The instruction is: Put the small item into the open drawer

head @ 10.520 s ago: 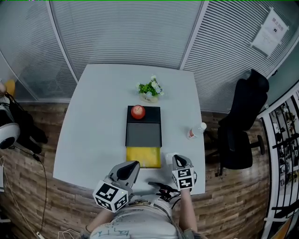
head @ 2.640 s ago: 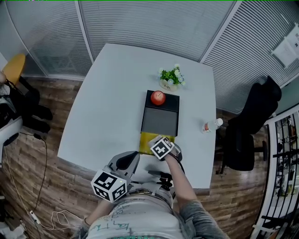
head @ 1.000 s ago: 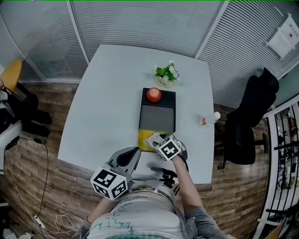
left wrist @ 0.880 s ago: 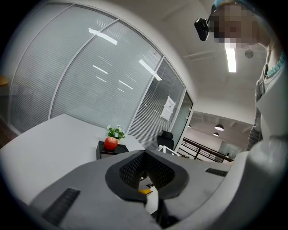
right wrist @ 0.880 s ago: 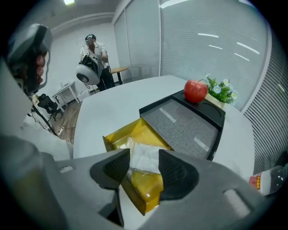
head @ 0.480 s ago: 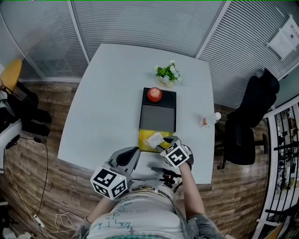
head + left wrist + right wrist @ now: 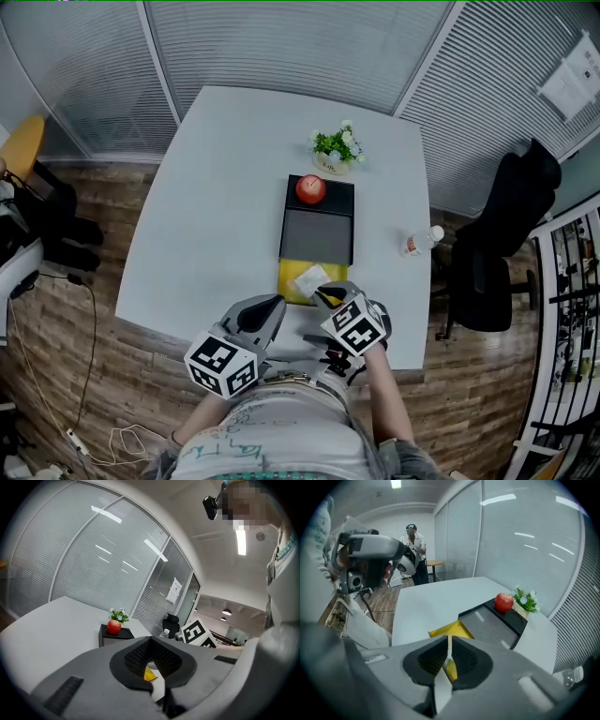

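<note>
our right hand-held gripper [image 7: 323, 296] hangs over the near right corner of the open yellow drawer [image 7: 286, 292]. its jaws have just been closing, and we see them drawn almost together with nothing gripped, only a sliver of yellow showing through the slit. the small item [image 7: 309, 278], a pale flat packet, lies inside the drawer, clear of those jaws. our left hand-held gripper [image 7: 274, 305] sits at the near edge of the desk [image 7: 216, 187], clenched and empty as well. the drawer sticks out of a black box [image 7: 317, 234] on the white desk. a red apple [image 7: 310, 188] rests on the far end of the box, just in front of a small potted plant [image 7: 335, 148]. a bottle [image 7: 420, 241] lies off to the right, well apart.
</note>
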The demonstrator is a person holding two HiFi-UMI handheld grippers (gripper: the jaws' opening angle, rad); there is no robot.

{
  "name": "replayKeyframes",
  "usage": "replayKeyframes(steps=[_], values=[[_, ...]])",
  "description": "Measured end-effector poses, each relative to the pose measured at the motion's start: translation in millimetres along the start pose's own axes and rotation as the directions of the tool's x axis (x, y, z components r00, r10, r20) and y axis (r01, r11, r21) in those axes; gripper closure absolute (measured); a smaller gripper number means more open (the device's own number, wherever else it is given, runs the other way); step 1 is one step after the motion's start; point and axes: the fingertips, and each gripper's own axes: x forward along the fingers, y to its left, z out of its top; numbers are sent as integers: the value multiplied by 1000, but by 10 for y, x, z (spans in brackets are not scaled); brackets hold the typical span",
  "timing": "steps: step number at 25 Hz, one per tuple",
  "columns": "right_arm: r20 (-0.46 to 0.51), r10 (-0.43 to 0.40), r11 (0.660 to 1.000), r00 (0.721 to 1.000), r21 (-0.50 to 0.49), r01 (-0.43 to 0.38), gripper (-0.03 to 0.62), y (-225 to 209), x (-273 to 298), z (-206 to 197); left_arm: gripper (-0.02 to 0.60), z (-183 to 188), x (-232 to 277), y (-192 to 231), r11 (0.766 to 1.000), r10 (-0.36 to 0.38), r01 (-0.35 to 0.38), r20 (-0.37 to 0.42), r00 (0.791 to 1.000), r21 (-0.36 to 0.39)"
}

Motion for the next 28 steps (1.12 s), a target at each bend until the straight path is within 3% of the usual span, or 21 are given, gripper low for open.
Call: replayKeyframes(steps=[8, 14, 20, 28], values=[[154, -5, 994, 988, -104, 21, 591, 172, -194, 274, 584, -38, 8, -1, 1000, -2, 2, -11, 1000, -1], [301, -15, 993, 953, -106, 49, 591, 226, -353, 500, 584, -43, -1, -12, 1000, -7, 7, -6, 1000, 1], [498, -21, 996, 867, -63, 60, 591, 207, -590, 801, 584, 0, 27, -59, 1000, -22, 22, 19, 1000, 10], [695, -34, 999, 718, -6, 53, 591, 249, -978, 1108, 584, 187, 38, -122, 997, -44, 40, 73, 996, 60]])
